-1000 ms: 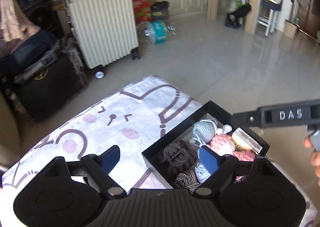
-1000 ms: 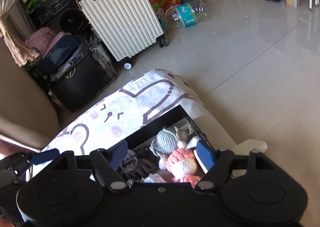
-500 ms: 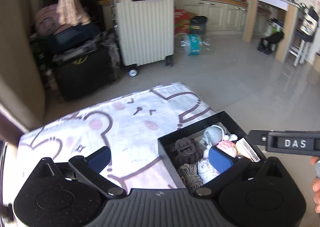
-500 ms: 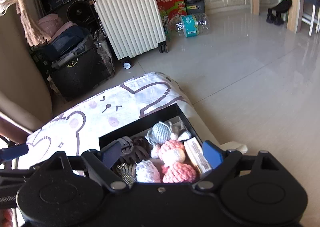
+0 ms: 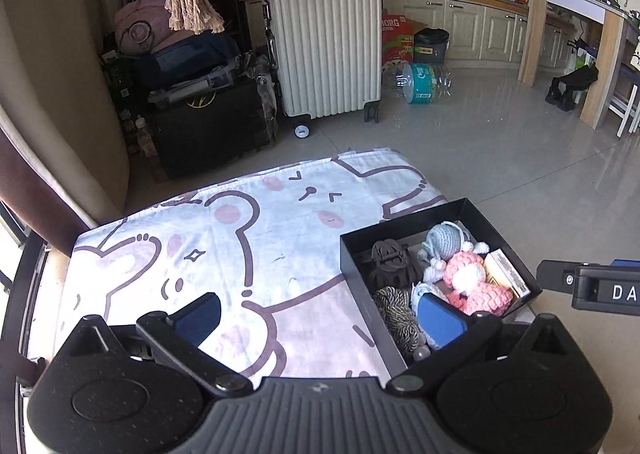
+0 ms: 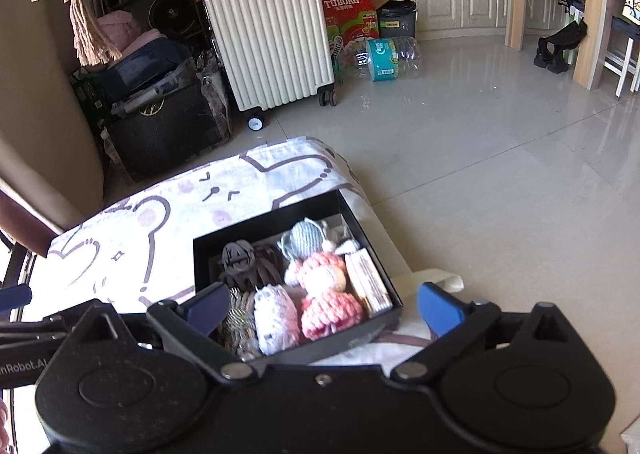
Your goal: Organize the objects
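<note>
Black box (image 6: 362, 228), on the bear-print cloth (image 5: 240, 238) at the worktop's right corner: stiff, light; grip a wall. Contents: crocheted toys (image 6: 320, 286), soft, squashy, grip mid-body; brown hair claw (image 6: 240, 264), rigid, likely brittle. Left gripper (image 5: 316, 312) and right gripper (image 6: 320, 304): fingers spread, empty.

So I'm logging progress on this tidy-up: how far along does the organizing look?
Nearly done, it seems. The black box already holds the crocheted toys, dark hair clips and a small carton. Nothing is in hand: the left tool and right tool are both open and empty. No loose items show on the bear-print cloth.
</note>
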